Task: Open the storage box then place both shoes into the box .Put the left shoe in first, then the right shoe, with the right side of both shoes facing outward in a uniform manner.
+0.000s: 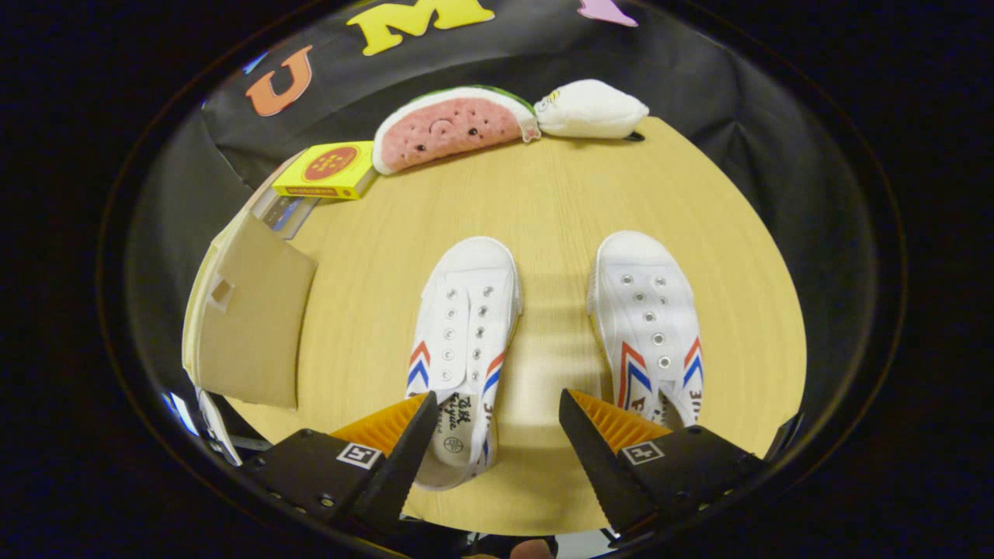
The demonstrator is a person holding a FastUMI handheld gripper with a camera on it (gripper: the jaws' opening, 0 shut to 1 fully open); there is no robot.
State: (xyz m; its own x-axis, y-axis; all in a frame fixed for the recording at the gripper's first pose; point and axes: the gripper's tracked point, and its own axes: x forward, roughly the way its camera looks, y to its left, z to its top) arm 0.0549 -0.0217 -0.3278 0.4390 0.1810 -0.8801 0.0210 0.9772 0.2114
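Observation:
Two white canvas shoes with red and blue chevrons stand side by side on the round wooden table (559,186), toes pointing away from me. The left shoe (466,326) reaches back between my fingers, its heel beside the left fingertip. The right shoe (648,318) lies just ahead of the right finger, which hides its heel. A brown cardboard storage box (252,318) sits at the table's left side with its lid down. My gripper (497,407) hangs above the table's near edge, open, holding nothing.
At the table's far side lie a watermelon-slice plush (450,128), a white plush (590,109) and a yellow box (326,171). Bare tabletop stretches between the shoes and those things.

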